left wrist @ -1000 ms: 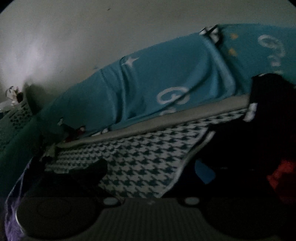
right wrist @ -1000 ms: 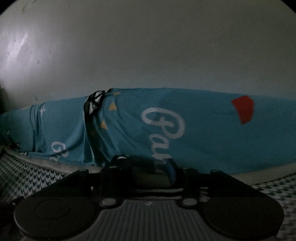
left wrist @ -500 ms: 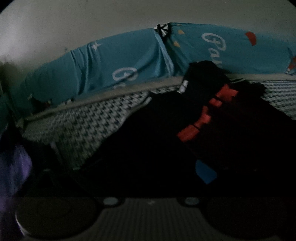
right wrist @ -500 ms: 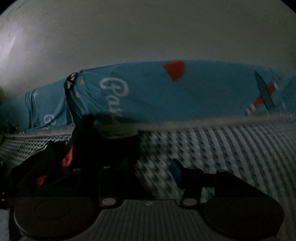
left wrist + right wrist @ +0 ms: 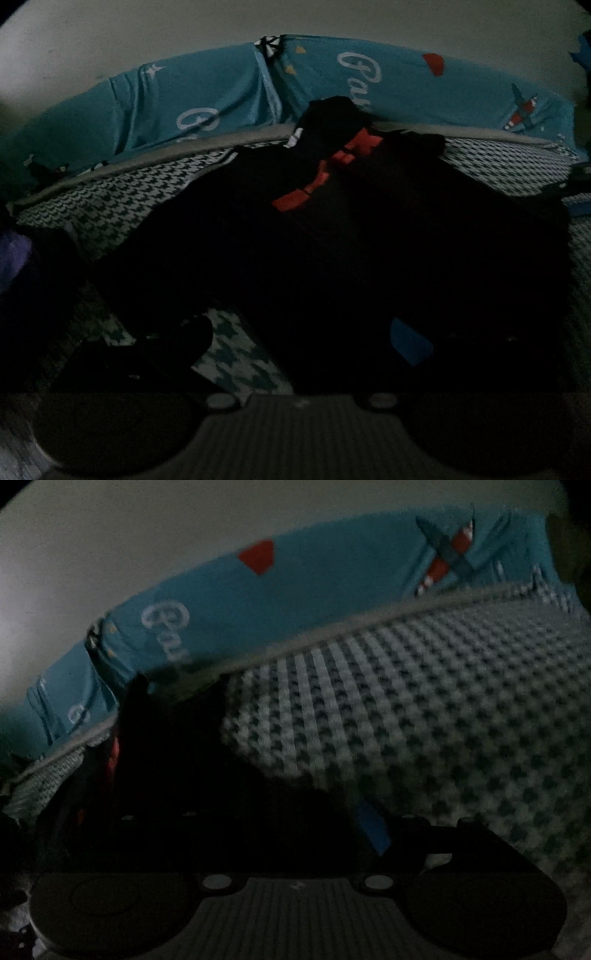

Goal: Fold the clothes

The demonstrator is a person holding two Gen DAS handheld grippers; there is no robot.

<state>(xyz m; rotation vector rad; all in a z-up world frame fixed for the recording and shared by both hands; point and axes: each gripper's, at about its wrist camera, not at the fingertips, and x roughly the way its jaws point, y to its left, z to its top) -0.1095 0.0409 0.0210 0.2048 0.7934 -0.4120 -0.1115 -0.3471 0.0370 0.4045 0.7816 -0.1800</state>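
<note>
The black garment (image 5: 369,240) with red blocks looks soft, light and limp; a hem or corner seems the best hold. It lies spread on the houndstooth bed (image 5: 424,701). The right gripper (image 5: 303,827) fingers have just been opening, apart, cloth beneath them. Left gripper (image 5: 299,343) fingers: cannot tell.

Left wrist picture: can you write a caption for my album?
A black garment with red patches lies on a houndstooth bed cover beside turquoise bedding.

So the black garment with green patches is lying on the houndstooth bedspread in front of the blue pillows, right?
Not quite: the patches on the black garment are red, as the left wrist view shows. It does lie on the houndstooth bedspread, in front of the blue pillows.
</note>
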